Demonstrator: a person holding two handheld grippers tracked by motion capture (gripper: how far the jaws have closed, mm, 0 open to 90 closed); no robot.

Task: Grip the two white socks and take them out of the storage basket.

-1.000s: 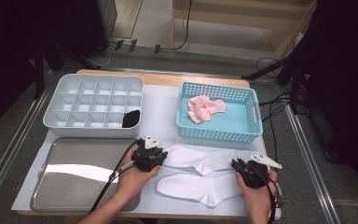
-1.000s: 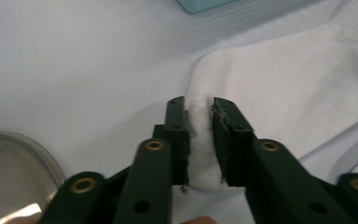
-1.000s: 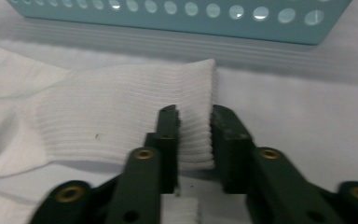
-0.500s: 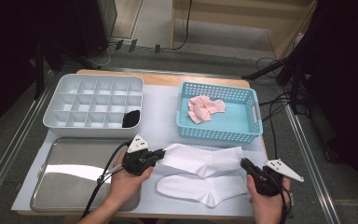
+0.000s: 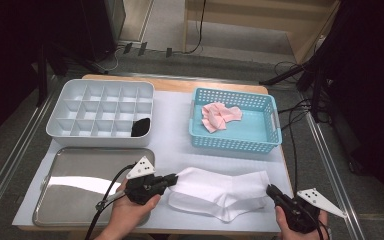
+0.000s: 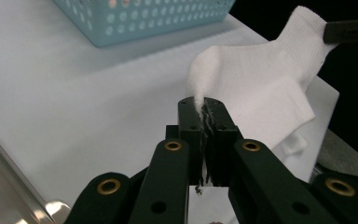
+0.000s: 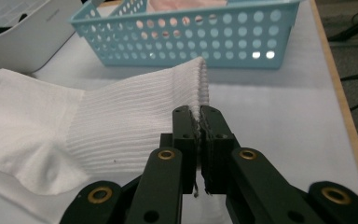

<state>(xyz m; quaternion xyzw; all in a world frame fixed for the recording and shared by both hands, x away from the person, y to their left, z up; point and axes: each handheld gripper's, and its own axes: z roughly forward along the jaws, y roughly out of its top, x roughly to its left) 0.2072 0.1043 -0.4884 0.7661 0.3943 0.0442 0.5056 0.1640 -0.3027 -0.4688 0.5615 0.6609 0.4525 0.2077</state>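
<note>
High view: a white sock (image 5: 220, 187) lies at the near edge of the table, its long axis running left to right between the two hands. The left gripper (image 5: 172, 178) pinches the toe end, the right gripper (image 5: 271, 191) the cuff end — each hand holds the end nearer to it, so the next move likely turns on carrying both ends together. A second white sock (image 5: 192, 204) lies under it. Beyond sit a blue basket (image 5: 235, 140) with pink cloth (image 5: 220, 116), a white divided tray (image 5: 100, 112) with a dark item (image 5: 141, 127) in one near compartment, and a steel tray (image 5: 85, 182) at the near left.

Left gripper view: the jaws are clamped on a soft fold of the sock's toe (image 6: 200, 91); the knit sags away toward the other gripper at the far right.

Right gripper view: the jaws are closed on the ribbed cuff (image 7: 196, 88), its fine ridges running along the sock — the perforated plastic basket is just beyond.
</note>
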